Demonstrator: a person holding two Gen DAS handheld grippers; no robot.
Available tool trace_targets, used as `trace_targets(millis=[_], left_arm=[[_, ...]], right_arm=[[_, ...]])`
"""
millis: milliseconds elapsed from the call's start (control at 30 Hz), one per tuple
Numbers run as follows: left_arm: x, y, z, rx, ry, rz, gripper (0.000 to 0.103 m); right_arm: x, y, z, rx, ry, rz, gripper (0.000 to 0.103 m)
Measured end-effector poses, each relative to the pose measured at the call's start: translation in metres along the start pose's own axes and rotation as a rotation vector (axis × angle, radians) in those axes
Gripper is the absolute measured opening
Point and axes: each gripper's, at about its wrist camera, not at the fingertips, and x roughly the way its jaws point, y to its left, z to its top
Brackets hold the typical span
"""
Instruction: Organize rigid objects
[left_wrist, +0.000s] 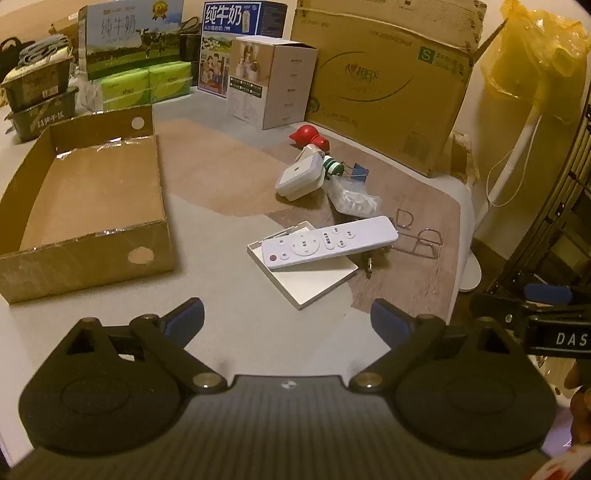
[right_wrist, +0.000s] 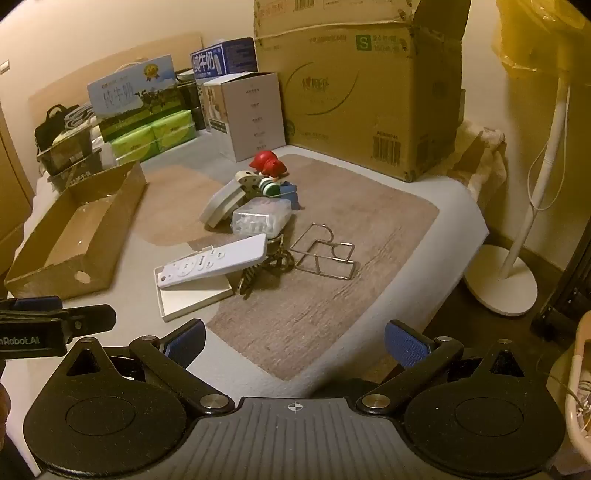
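Note:
A white remote (left_wrist: 328, 242) (right_wrist: 212, 260) lies tilted on a flat white lid (left_wrist: 314, 278) (right_wrist: 195, 297) mid-table. Behind it sit a clear plastic box (right_wrist: 260, 218), a white square device (left_wrist: 297, 179) (right_wrist: 223, 203), a red toy (left_wrist: 308, 134) (right_wrist: 267, 162) and a wire rack (left_wrist: 421, 238) (right_wrist: 325, 254). An empty cardboard tray (left_wrist: 88, 206) (right_wrist: 74, 236) stands at the left. My left gripper (left_wrist: 288, 319) and my right gripper (right_wrist: 295, 341) both hang open near the front edge, short of the objects, with nothing between the fingers.
Milk cartons (left_wrist: 129, 37), a white box (left_wrist: 273, 81) and a large cardboard carton (left_wrist: 384, 74) (right_wrist: 358, 88) line the back. A fan stand (right_wrist: 502, 280) is on the floor at the right, beyond the table's edge. A dark cord (right_wrist: 266, 267) lies by the remote.

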Motion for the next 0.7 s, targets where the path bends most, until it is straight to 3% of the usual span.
trace_targets(millis=[700], left_arm=[[0.0,0.007,-0.002,-0.044,-0.005,-0.034,0.096]], right_arm=[[-0.001,0.002,0.0,-0.001,-0.006,0.001,0.103]])
